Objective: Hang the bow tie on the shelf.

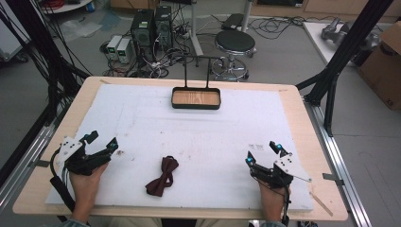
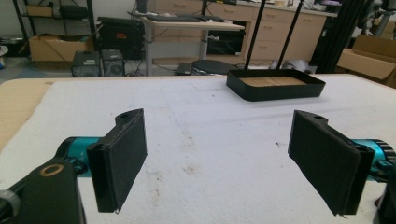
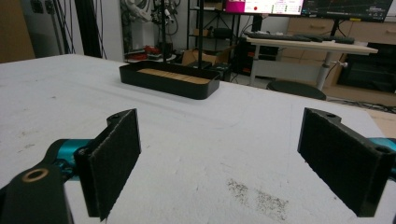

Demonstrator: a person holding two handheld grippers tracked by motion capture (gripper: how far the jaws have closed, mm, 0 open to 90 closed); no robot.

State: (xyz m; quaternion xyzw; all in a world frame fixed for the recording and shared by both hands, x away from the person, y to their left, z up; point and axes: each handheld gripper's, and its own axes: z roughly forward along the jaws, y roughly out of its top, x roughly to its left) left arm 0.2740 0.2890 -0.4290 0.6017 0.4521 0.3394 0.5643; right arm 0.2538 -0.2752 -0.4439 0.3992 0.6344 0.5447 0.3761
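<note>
Maroon bow tie, one; one tray.

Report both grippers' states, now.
Left gripper: open, nothing between its jaws.
Right gripper: open, nothing between its jaws.

My left gripper sat near the table's left edge, my right gripper near its right; the bow tie lay between them by the near edge; the tray stood at the far edge.
</note>
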